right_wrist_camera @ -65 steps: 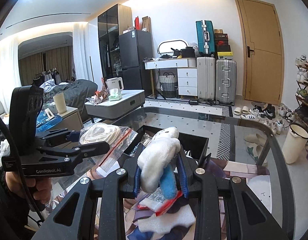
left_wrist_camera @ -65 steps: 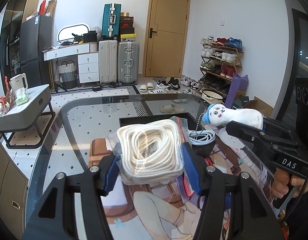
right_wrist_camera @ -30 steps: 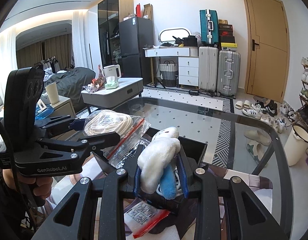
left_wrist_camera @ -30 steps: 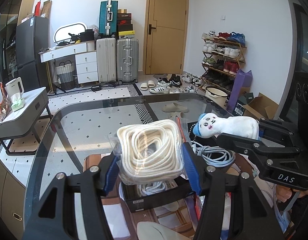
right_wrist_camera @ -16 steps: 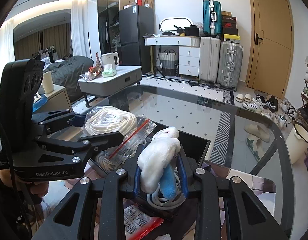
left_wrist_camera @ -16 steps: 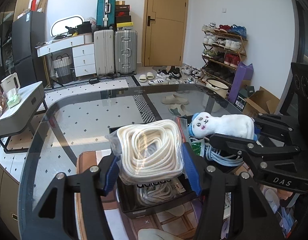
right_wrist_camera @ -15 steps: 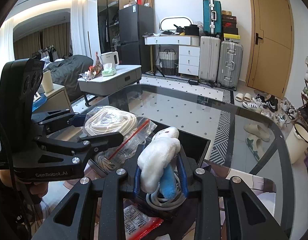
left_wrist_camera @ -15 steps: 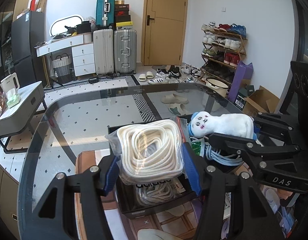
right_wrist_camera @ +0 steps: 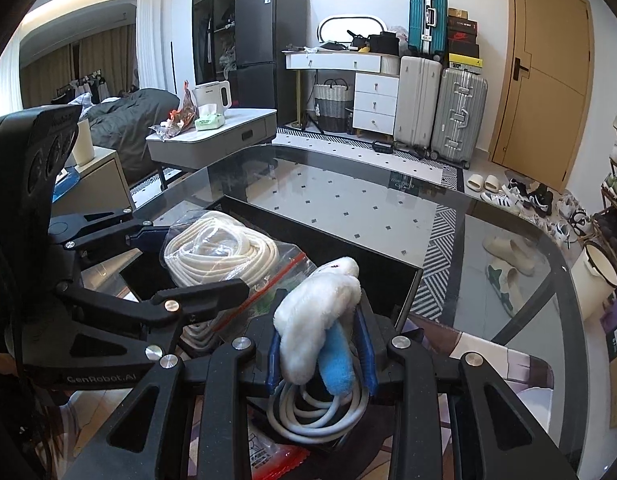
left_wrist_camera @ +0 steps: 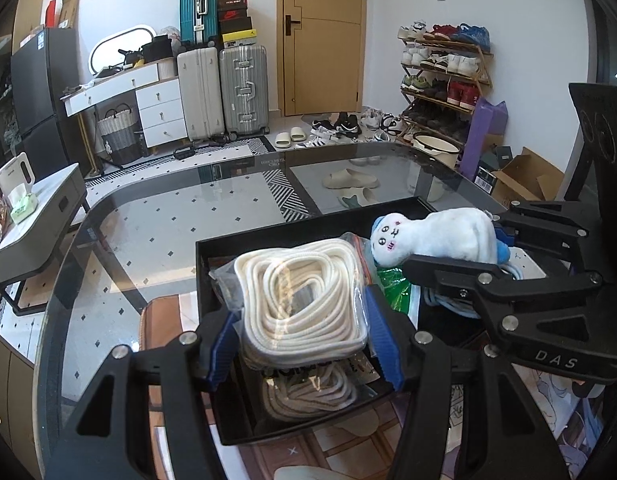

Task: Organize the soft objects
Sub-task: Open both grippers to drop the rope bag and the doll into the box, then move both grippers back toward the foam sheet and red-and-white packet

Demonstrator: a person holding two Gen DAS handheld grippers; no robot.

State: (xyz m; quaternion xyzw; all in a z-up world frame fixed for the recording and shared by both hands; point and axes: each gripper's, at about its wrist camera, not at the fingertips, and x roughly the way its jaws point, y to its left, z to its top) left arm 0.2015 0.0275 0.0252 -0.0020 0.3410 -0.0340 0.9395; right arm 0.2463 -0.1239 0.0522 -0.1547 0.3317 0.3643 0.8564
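Above a black tray (left_wrist_camera: 204, 264) on the glass bench (left_wrist_camera: 156, 216), the left wrist view shows the left tongs (left_wrist_camera: 302, 340) closed on a clear zip bag of coiled white rope (left_wrist_camera: 300, 300), the blue pads (left_wrist_camera: 382, 346) pressing both sides of the bag. The bag hangs over the near left part of the tray, and another rope coil (left_wrist_camera: 308, 394) lies inside the tray directly below it. To the right of the bag, still over the tray, the right tongs (left_wrist_camera: 496, 250) grip a white plush toy with a drawn face and blue cap (left_wrist_camera: 432, 240), lying sideways with its face toward the bag. Under the toy, a pale blue-grey cable coil (left_wrist_camera: 448, 304) and a green packet (left_wrist_camera: 396, 288) rest in the tray. Beyond the tray, through the glass, slippers (left_wrist_camera: 350, 180) lie on the tiled floor.

From the right wrist view, over the same black tray (right_wrist_camera: 340, 248), the right tongs (right_wrist_camera: 320, 350) are closed on the plush toy (right_wrist_camera: 316, 312), seen from its back with a blue limb pointing down. A grey cable coil (right_wrist_camera: 316, 412) sits in the tray right beneath the toy. To the left of the toy, the left tongs (right_wrist_camera: 188, 264) hold the bagged rope (right_wrist_camera: 216, 256), whose red zip strip (right_wrist_camera: 268, 284) ends close to the toy; whether they touch I cannot tell. A red-edged packet (right_wrist_camera: 276, 456) lies on the bench nearer the camera than the tray.
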